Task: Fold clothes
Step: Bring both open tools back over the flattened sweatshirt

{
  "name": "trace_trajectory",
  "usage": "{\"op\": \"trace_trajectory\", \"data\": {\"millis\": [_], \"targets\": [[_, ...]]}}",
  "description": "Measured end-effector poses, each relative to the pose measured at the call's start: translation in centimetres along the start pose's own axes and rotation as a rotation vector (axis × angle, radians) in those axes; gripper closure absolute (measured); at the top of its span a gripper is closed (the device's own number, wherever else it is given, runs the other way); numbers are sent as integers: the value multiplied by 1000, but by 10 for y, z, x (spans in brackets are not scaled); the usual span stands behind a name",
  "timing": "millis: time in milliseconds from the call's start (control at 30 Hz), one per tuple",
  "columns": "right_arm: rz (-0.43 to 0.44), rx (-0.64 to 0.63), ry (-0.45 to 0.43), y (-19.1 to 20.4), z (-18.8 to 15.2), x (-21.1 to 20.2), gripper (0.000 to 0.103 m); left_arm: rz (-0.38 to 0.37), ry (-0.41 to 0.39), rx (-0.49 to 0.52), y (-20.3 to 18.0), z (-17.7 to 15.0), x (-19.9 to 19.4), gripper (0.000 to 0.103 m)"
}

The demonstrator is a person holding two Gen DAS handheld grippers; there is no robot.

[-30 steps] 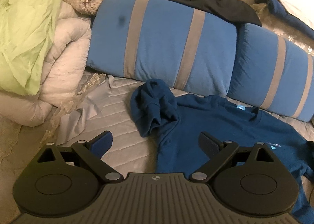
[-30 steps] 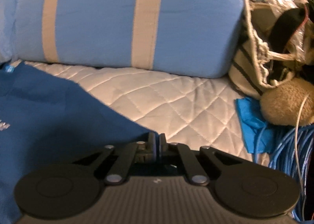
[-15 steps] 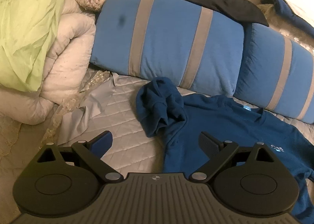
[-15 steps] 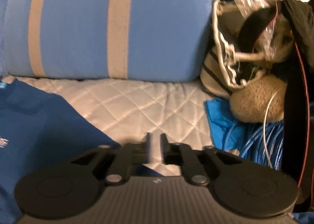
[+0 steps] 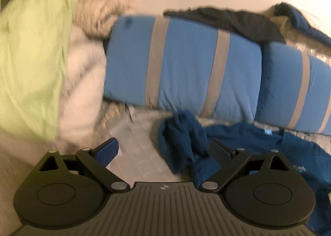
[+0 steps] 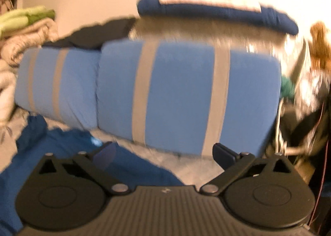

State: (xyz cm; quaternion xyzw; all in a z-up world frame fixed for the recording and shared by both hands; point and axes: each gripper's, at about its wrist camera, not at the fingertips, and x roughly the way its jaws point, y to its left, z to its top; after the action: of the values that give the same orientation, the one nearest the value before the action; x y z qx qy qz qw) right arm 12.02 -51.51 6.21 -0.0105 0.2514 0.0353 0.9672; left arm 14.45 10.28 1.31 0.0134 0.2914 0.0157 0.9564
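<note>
The right gripper [image 6: 163, 154], clamped a second ago, now gapes empty like the left gripper [image 5: 164, 150], leaving the blue shirt [image 5: 258, 149] spread flat, its left sleeve bunched.

We see sweatshirt [image 5: 258, 143] flat on quilted bed [image 5: 136, 138] before two pillows [image 5: 186, 70], bunched sleeve [image 5: 180, 138] at left, bedding pile [image 5: 41, 60] further left, garment [image 5: 227, 20] atop pillows.

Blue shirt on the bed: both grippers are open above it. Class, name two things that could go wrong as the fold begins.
1. The sleeve is bunched up, so the left gripper may pinch several layers at once and fold in a lump.
2. The blue shirt lies close against the striped pillows; the right gripper could snag one instead.
</note>
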Motion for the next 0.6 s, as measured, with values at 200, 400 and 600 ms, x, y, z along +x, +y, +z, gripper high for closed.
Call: {"op": "trace_trajectory", "data": {"millis": [200,400,600], "targets": [[70,116,-10,37,19,-25,0,-3,-15,11,2,5,4,7],[179,109,78,97,-30,-11,0,-41,41,15,-3,-37,51,7],[259,60,171,155,-85,17,0,-29,87,-46,0,-60,106,7]]}}
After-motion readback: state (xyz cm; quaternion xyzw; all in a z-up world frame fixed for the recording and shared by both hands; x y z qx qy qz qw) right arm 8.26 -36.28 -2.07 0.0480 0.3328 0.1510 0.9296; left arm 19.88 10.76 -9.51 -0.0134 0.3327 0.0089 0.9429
